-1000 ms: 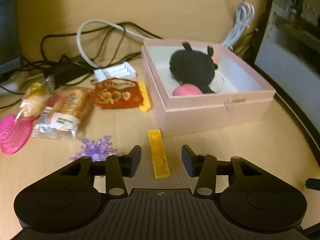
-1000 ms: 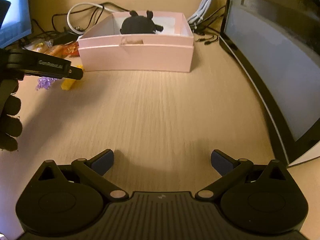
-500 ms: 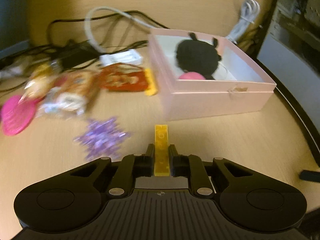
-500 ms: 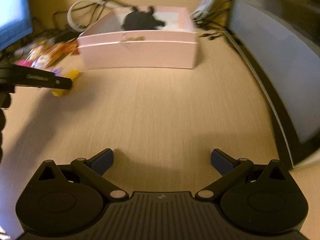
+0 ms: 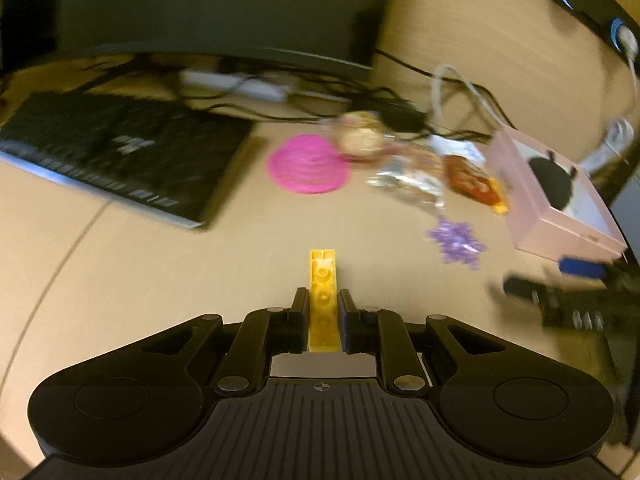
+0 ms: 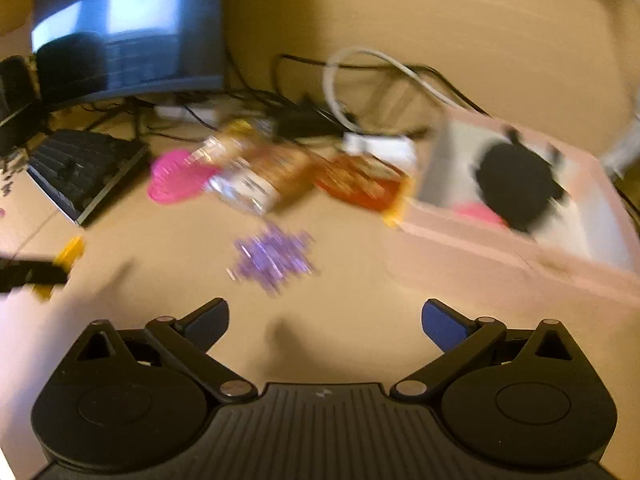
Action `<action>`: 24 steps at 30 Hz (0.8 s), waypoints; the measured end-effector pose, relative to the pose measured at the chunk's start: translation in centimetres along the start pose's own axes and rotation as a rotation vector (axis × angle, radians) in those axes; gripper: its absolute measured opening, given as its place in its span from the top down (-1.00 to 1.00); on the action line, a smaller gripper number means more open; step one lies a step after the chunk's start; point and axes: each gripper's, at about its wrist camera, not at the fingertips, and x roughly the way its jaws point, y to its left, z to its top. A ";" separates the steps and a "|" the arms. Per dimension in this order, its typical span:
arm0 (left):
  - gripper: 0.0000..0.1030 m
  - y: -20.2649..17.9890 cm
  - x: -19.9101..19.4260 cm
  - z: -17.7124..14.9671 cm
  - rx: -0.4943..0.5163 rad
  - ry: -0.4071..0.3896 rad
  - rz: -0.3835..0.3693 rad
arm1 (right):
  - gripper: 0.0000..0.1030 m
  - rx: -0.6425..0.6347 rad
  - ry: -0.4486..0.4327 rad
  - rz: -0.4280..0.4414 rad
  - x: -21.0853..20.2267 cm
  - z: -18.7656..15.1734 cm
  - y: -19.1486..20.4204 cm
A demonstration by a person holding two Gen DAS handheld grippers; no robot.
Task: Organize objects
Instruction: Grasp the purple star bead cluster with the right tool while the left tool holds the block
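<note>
Swung away from the pink box (image 5: 560, 204) toward the keyboard (image 5: 120, 156). Left gripper (image 5: 324, 320) clamped on the yellow brick (image 5: 323, 300), lifted off the bench (image 5: 160, 280). Right gripper (image 6: 326, 320) empty, fingers wide but closing, probably over the blurred purple snowflake (image 6: 272, 260).

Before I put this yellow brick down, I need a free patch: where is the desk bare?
Bare desk lies ahead of the left claw, between keyboard and purple snowflake. Crowded: pink brush, snack packets and pink box.
</note>
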 end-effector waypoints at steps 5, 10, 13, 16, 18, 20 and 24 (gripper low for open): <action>0.67 2.4 -1.1 -1.3 -0.050 0.013 0.009 | -0.82 -0.030 0.022 0.025 3.6 2.5 2.0; 0.67 2.5 -1.2 -1.9 -0.056 0.028 -0.022 | -0.80 -0.045 0.084 0.054 6.1 2.9 3.3; 0.67 1.9 -1.1 -1.8 -0.037 0.028 -0.043 | -0.50 -0.040 0.091 0.033 6.2 2.9 3.8; 0.67 0.9 -0.9 -1.7 0.000 0.033 -0.076 | -0.19 -0.065 0.112 0.013 5.7 3.1 4.1; 0.67 0.1 -0.6 -1.6 0.030 0.043 -0.098 | -0.19 -0.058 0.125 0.018 4.8 2.9 3.9; 0.67 -0.8 -0.3 -1.6 0.064 0.051 -0.123 | -0.19 -0.064 0.116 0.003 3.3 2.6 3.7; 0.67 -3.4 0.1 -1.7 0.152 0.082 -0.185 | 0.56 -0.042 0.138 -0.005 -1.3 1.5 2.4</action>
